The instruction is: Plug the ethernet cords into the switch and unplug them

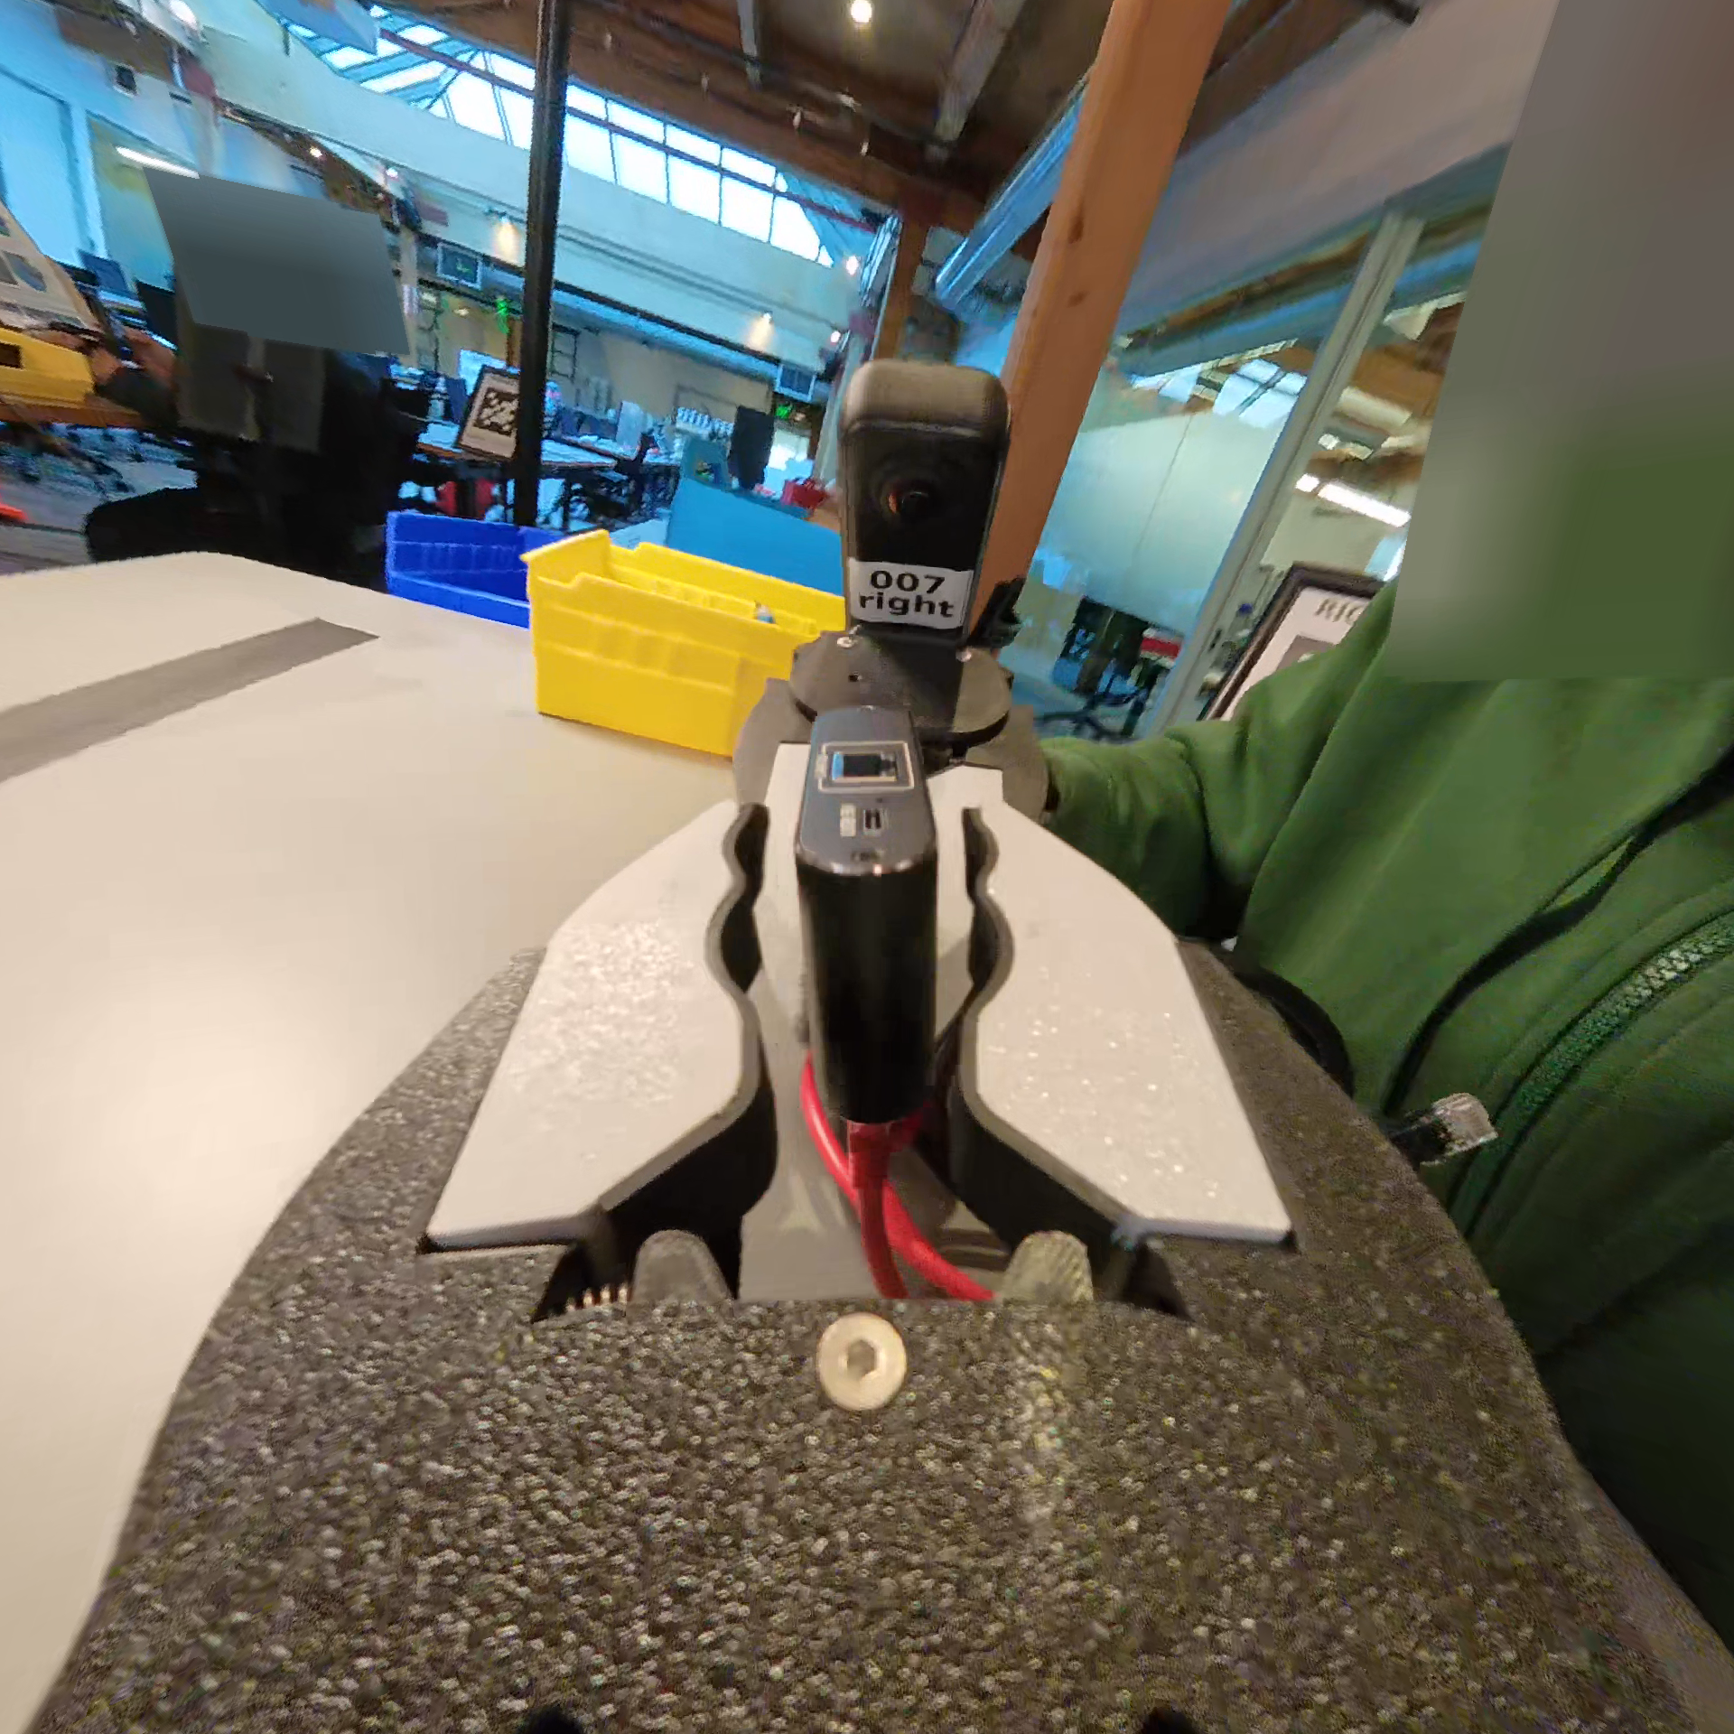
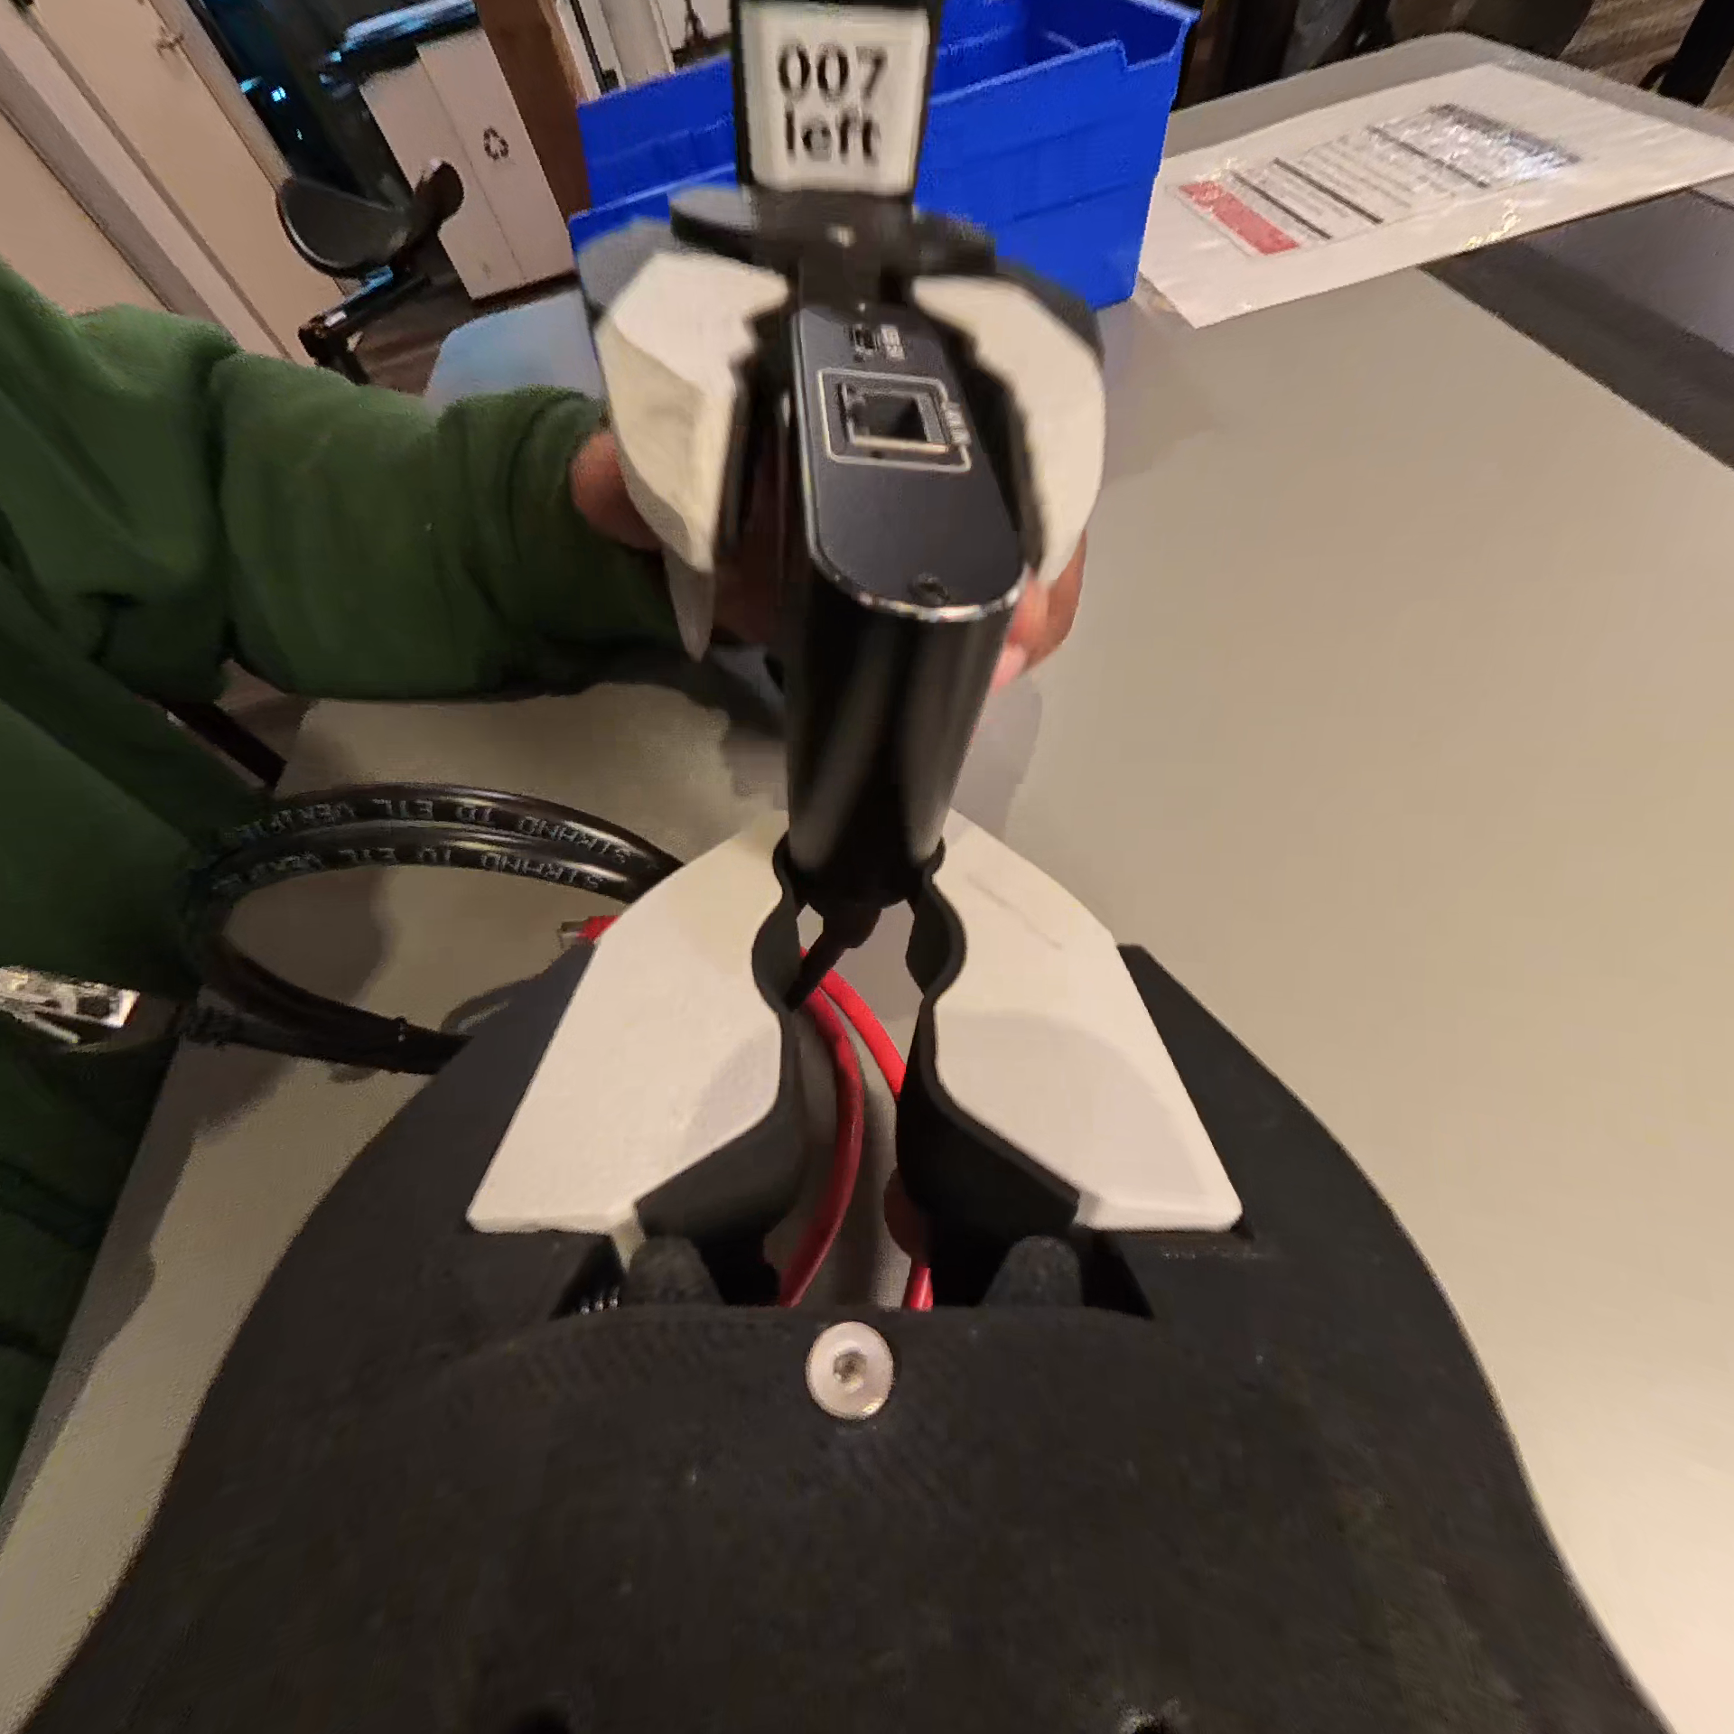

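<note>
The grey worktop (image 2: 1407, 657) lies beneath both claws, which face each other with the black switch (image 2: 891, 676) lifted between them, its long axis running straight from one to the other. The left claw (image 1: 868, 938) stands partly open astride the switch, contact unclear; the right claw (image 2: 859, 901) is closed on the end nearest it. An empty port (image 2: 891, 418) faces up. The black ethernet cord (image 2: 375, 844) lies on the worktop towards the person's body, its loose plug (image 2: 56, 1004) on the right claw's inner side, so that claw is nearer.
</note>
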The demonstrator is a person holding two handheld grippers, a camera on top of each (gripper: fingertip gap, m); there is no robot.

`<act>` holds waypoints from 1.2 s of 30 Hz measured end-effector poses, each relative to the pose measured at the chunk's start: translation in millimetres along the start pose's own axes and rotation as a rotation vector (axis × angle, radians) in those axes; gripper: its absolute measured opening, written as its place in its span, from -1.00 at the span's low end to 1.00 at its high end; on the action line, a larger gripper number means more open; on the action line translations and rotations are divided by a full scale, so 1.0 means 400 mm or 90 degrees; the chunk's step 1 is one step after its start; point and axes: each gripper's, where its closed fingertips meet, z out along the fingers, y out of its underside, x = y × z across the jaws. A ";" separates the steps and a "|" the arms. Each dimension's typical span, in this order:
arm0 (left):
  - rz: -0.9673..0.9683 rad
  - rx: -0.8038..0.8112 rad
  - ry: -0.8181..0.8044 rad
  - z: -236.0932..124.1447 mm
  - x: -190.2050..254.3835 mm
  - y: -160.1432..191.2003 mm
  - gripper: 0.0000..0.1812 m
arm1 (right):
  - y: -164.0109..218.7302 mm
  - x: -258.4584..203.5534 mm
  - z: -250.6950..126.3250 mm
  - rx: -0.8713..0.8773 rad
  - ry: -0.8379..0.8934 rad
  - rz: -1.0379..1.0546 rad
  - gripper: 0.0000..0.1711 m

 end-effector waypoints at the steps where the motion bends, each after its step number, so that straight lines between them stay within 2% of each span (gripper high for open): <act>1: 0.017 -0.016 -0.012 -0.010 -0.002 -0.010 -0.50 | 0.002 0.000 0.000 -0.010 0.003 0.000 -0.77; 4: 0.080 -0.083 -0.048 -0.031 -0.002 -0.024 -0.41 | 0.003 -0.010 0.012 -0.033 0.008 -0.008 -0.78; 7: 0.135 -0.175 -0.058 -0.031 0.015 -0.001 -0.32 | 0.008 -0.031 0.036 -0.061 0.010 -0.030 -0.78; 10: 0.190 -0.300 -0.045 -0.031 0.036 0.062 -0.33 | 0.011 -0.059 0.057 -0.079 -0.002 -0.047 -0.78; 12: 0.227 -0.349 -0.042 -0.033 0.042 0.091 -0.42 | 0.017 -0.069 0.065 -0.092 0.001 -0.063 -0.78; 14: 0.238 -0.360 -0.020 -0.032 0.058 0.102 -0.61 | 0.024 -0.071 0.070 -0.108 0.013 -0.079 -0.78; 15: 0.238 -0.361 -0.013 -0.033 0.061 0.105 -0.63 | 0.028 -0.072 0.072 -0.115 0.018 -0.089 -0.78; 26: 0.231 -0.395 0.011 -0.048 0.048 0.162 -0.61 | 0.049 -0.066 0.067 -0.139 0.031 -0.098 -0.77; 36: 0.195 -0.310 0.035 -0.036 0.037 0.155 -0.64 | 0.042 -0.052 0.056 -0.101 0.042 -0.096 -0.78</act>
